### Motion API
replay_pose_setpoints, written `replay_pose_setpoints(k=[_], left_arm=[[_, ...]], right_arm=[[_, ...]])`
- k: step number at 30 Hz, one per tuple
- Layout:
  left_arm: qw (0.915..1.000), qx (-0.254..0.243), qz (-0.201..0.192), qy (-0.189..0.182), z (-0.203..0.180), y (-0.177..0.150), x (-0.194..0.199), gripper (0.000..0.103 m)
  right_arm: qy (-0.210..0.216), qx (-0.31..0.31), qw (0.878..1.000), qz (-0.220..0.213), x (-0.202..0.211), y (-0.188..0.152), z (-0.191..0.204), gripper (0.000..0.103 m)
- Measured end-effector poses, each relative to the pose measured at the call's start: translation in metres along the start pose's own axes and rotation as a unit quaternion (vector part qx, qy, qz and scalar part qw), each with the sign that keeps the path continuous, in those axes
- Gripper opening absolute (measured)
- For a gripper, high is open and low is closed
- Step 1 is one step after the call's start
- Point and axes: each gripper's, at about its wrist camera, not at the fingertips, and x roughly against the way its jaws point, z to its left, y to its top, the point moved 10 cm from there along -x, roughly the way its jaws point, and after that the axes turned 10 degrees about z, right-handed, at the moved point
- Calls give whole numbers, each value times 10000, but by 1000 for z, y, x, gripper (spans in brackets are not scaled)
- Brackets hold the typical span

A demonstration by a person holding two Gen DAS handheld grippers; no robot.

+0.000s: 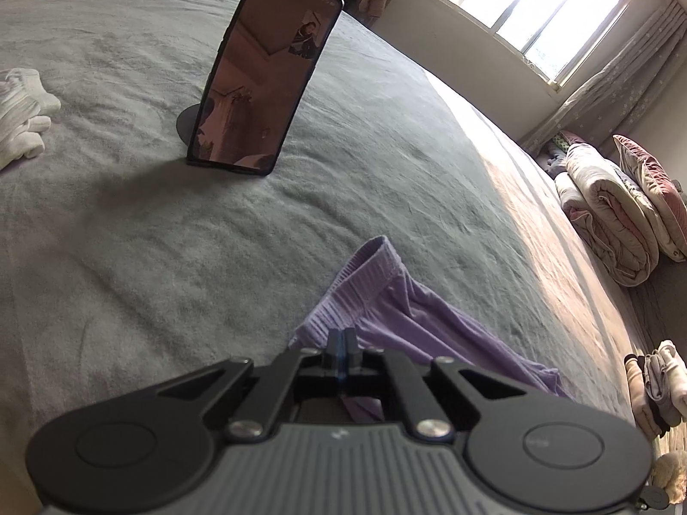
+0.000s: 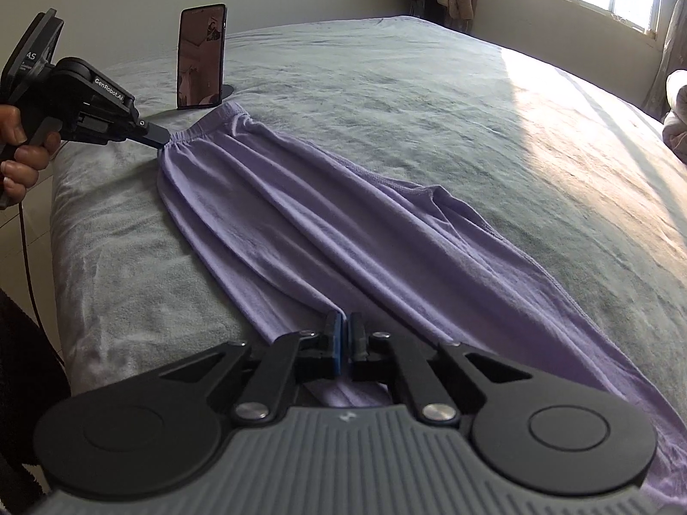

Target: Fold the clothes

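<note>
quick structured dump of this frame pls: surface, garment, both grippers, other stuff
surface: grey bed cover
garment: purple trousers, laid out lengthwise, creased
left gripper: shut on the waistband
right gripper: fingers closed on the trousers at the leg end
phone: upright on a stand, beyond the waistband
white clothes: far left on the bed
folded bedding: by the window side

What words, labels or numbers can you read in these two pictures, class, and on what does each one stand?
"GenRobot.AI": white letters on the black body of the left tool, seen from the right wrist.
"AS": white letters on the dark plate at the back of that tool; smaller print below is too blurred to read.
Phone: status icons along the top of its screen are too small to read.
</note>
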Motion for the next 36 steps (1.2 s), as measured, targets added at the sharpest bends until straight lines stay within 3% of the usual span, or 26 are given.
replay_pose_setpoints(k=[3, 8, 9, 11, 13, 16, 18, 19, 22, 26, 30, 34, 36], left_arm=[[9999, -49, -127, 31, 1, 3, 6, 0], [10000, 41, -10, -48, 4, 1, 4, 1], [10000, 66, -7, -70, 4, 1, 5, 4], [9998, 68, 2, -167, 0, 0, 7, 28], [9998, 61, 6, -177, -2, -1, 7, 33], [9999, 110, 74, -30, 0, -3, 1, 32], [9999, 130, 87, 55, 1, -3, -3, 24], [9998, 99, 62, 134, 2, -3, -5, 14], [9996, -65, -54, 267, 0, -2, -5, 6], [9988, -112, -299, 367, -1, 0, 6, 5], [9984, -204, -168, 505, 2, 0, 2, 6], [9969, -315, -104, 716, 3, -4, -3, 13], [9970, -333, -215, 659, 1, -2, 2, 23]], right_arm=[[265, -100, 9996, -54, 10, 3, 3, 2], [534, -231, 9982, -116, 21, 6, 6, 2], [518, -212, 9984, -103, 22, 6, 7, 2], [531, -217, 9983, -74, 21, 5, 7, 2], [537, -216, 9983, -37, 20, 3, 7, 2], [533, -223, 9983, 14, 17, 0, 7, 2], [558, -214, 9982, 56, 16, 0, 8, 2], [570, -209, 9981, 78, 15, -1, 8, 2], [613, -259, 9977, 118, 14, -1, 6, 2], [825, -341, 9960, 91, 21, 1, 6, 2], [1010, -363, 9941, 162, 23, -2, 6, 2], [1027, -383, 9922, 602, 2, -15, 10, 3], [1034, -409, 9919, 613, 0, -16, 11, 5]])
